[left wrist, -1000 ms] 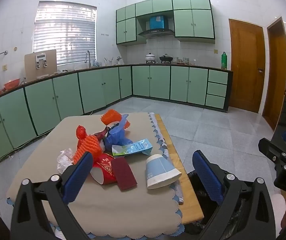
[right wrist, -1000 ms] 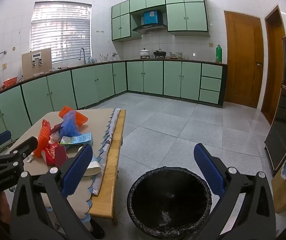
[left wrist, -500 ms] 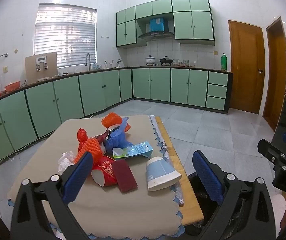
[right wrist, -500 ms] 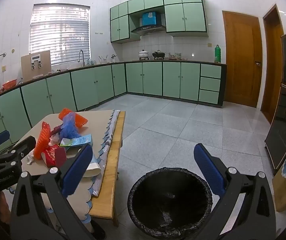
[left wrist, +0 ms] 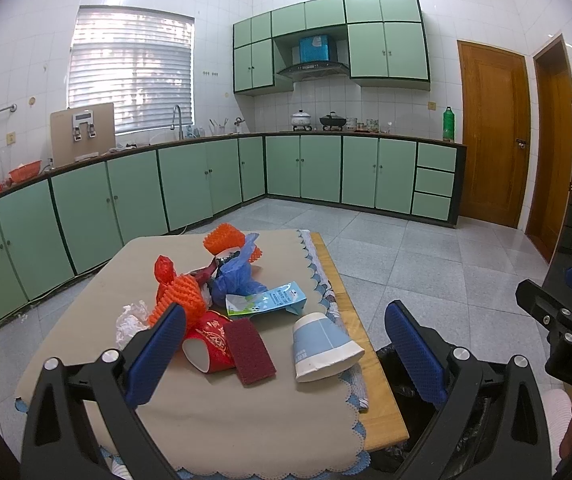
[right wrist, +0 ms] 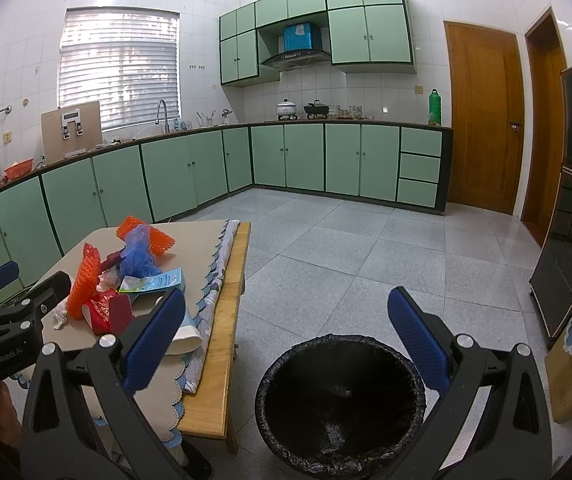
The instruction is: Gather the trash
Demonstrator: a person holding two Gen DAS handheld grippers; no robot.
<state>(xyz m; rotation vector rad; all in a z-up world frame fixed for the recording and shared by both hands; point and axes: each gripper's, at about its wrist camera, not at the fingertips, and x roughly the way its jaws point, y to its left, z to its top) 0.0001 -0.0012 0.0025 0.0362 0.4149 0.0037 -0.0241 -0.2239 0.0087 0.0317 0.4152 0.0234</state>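
Kitchen table (left wrist: 221,412); both grippers wide, empty.

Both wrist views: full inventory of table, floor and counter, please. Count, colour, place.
table: 1, wood with beige cloth, left of bin
paper cup: 1, pale blue and white, on its side near the table's right edge
red cup: 1, red, on its side mid-pile
scouring pad: 1, dark red, beside red cup
carton: 1, teal, flattened, mid-pile
plastic bag: 1, blue, crumpled
fruit nets: several, orange, in pile
tissue: 1, white, pile's left
bin: 1, black liner, on floor
bottle: 1, green, on counter
left gripper: open, above table
right gripper: open, above bin
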